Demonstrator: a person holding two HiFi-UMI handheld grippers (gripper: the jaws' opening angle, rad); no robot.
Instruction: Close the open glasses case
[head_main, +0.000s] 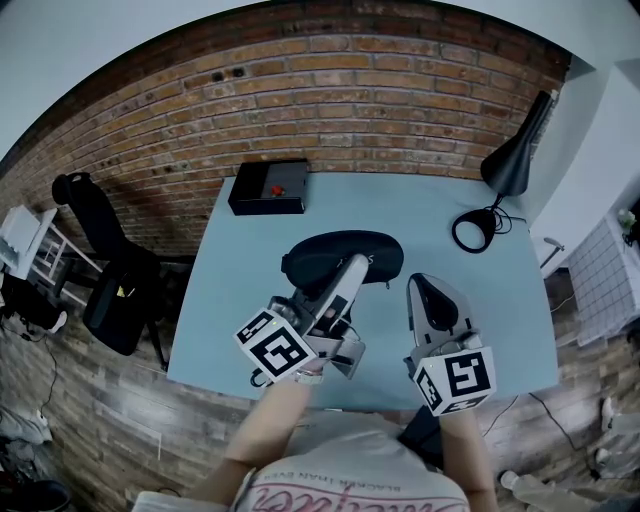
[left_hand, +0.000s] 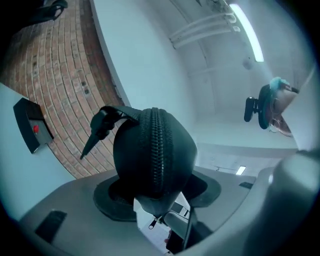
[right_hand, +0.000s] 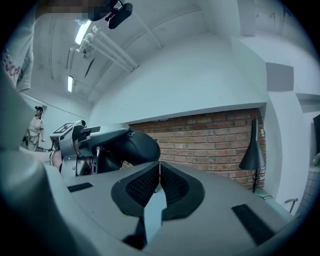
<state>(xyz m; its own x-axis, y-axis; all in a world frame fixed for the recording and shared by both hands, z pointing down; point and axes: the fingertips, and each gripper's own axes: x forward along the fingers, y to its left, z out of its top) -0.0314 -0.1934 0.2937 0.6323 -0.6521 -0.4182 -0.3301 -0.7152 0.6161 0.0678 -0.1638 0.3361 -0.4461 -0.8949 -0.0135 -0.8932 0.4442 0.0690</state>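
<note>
Our left tool (left_hand: 155, 196) is clamped on the light, stiff-ish glasses case (left_hand: 152, 150), our right tool (right_hand: 159, 176) is closed on nothing, and we'd guess the zipper pull (left_hand: 151, 225) is the spot to grab.

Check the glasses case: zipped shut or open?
Shut where visible: the glasses case shows zipper teeth meshed down to the pull at the left gripper.

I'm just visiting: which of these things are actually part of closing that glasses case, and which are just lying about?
In the job: glasses case, clamped in the left gripper; right gripper, shut and empty.
Just lying about: black box with red button, desk lamp, chair beside the table.
</note>
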